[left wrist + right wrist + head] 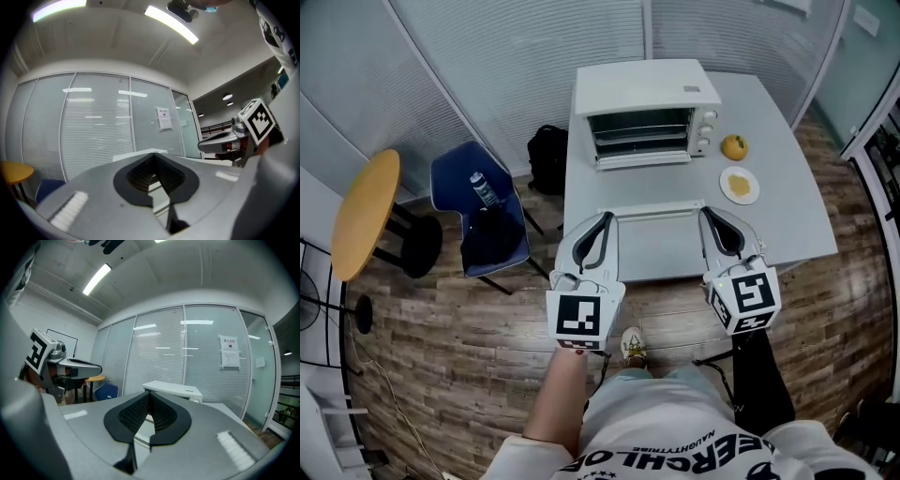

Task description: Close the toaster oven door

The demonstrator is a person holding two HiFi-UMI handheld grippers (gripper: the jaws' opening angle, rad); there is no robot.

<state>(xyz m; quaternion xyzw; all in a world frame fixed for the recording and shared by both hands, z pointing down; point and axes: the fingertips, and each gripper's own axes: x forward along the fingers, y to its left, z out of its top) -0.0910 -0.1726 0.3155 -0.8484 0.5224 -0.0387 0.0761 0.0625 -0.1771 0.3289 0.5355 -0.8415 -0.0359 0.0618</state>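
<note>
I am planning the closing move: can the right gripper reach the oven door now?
Probably yes. The door hangs open toward the right gripper; only a flat tray lies between, and the orange sits aside.

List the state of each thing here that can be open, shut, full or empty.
Toaster oven door: open, folded down.
Left gripper: shut, empty.
Right gripper: shut, empty.
Tray: empty.
Plate: holds yellowish food.
</note>
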